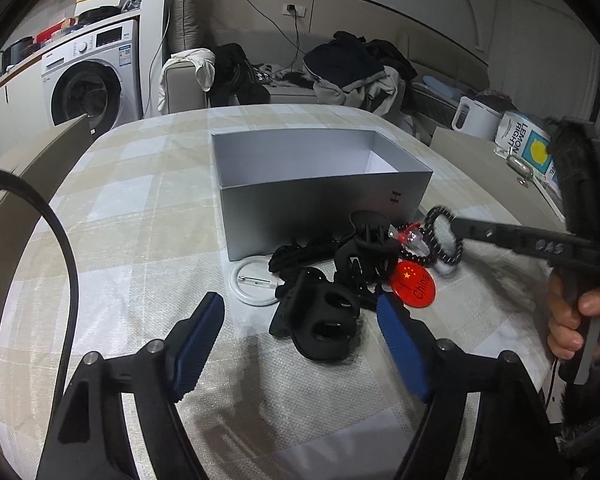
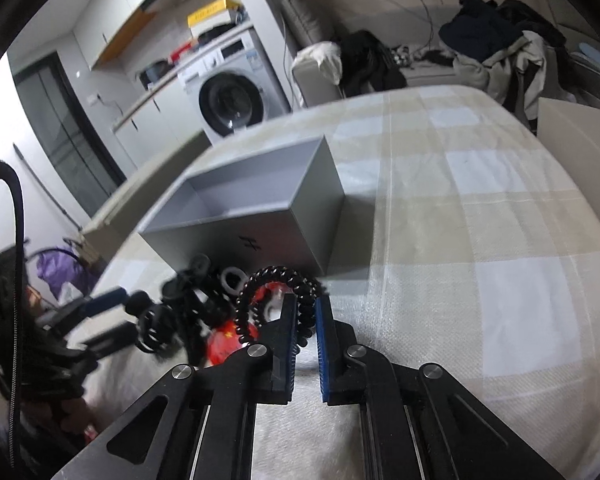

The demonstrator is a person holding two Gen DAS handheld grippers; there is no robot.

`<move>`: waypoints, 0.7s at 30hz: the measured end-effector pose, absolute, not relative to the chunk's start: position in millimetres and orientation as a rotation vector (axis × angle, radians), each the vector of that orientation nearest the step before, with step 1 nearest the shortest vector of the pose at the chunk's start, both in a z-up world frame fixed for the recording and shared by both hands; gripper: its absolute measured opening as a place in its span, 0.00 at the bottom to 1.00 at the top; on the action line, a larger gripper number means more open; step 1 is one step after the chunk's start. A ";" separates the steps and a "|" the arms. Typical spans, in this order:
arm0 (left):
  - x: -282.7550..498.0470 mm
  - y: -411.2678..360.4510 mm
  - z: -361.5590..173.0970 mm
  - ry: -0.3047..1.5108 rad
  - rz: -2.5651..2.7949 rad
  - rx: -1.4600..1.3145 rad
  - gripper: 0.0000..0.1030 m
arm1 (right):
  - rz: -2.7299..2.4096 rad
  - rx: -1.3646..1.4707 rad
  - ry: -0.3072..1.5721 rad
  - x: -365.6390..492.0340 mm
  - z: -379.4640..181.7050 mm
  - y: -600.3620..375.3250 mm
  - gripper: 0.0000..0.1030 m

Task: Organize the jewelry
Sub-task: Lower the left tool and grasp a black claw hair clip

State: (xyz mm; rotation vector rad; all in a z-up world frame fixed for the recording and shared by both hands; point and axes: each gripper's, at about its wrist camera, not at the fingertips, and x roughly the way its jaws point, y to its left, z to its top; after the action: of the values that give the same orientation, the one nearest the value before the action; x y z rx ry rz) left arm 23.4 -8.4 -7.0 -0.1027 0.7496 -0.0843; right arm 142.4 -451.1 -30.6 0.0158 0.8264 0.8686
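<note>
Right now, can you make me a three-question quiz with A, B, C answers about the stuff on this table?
1. Where is the pile of hair things?
A. Inside the box
B. On the tablecloth in front of the box
C. On the sofa

2. What colour is the round badge?
A. Red
B. Green
C. Purple

3. What are the right gripper's jaws doing?
A. Wide open
B. Holding the badge
C. Shut on the coil hair tie

Answers:
1 B: the hair clips lie in front of the box.
2 A: the badge is red.
3 C: the right gripper pinches the coil hair tie.
</note>
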 end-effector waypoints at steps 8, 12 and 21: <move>37.0 -15.6 -13.0 0.827 -0.099 -0.068 0.70 | 0.889 0.077 0.784 135.4 -15.2 -460.6 0.08; 36.1 -20.4 -16.7 0.848 -0.121 -0.065 0.40 | 0.896 0.084 0.793 135.5 -16.0 -459.6 0.08; 22.6 -16.2 -1.7 0.789 -0.153 -0.085 0.39 | 0.915 0.071 0.777 130.9 -8.6 -453.7 0.08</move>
State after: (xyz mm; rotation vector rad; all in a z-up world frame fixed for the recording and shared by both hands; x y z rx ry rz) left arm 22.6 -16.2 -1.7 -0.0847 0.7891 -0.1528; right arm 130.9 -453.7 -8.6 0.0708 0.7770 0.9151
